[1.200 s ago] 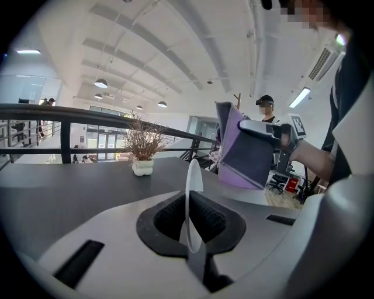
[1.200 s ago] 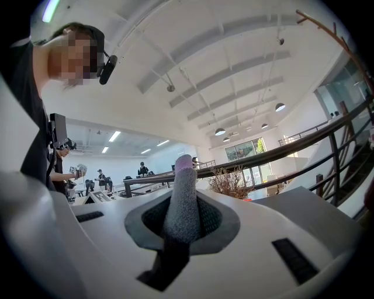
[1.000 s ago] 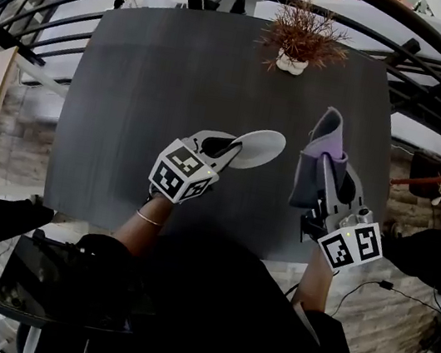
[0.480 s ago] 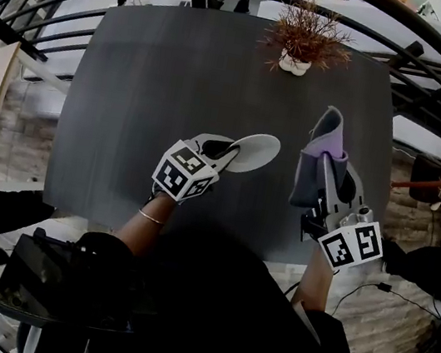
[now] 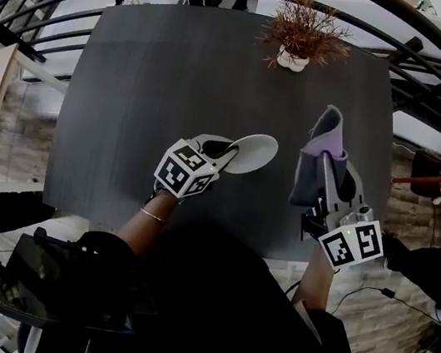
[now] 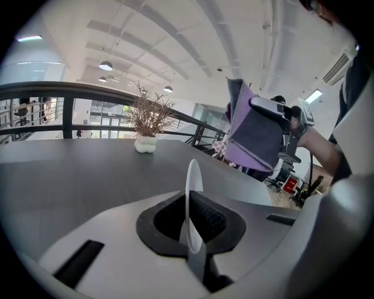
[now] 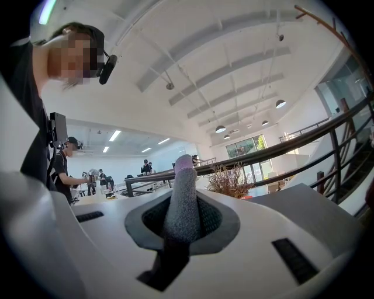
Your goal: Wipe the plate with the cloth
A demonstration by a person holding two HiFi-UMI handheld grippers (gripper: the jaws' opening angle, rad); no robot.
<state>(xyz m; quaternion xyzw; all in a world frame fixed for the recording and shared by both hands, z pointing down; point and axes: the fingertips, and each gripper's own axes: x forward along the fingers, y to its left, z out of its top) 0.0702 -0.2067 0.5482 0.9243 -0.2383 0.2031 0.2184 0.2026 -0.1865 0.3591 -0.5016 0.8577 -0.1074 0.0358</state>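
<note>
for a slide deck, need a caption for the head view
Over a dark table, left hand-held gripper grips a white plate by its rim, right hand-held gripper a folded cloth.

Plate (image 5: pixel 251 153) left of cloth (image 5: pixel 323 151), plant (image 5: pixel 303 32) behind

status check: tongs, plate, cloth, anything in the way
Left tongs shut on plate rim. Right tongs shut on cloth, apart from plate, no wipe yet. Plant at table far edge, nothing between.
</note>
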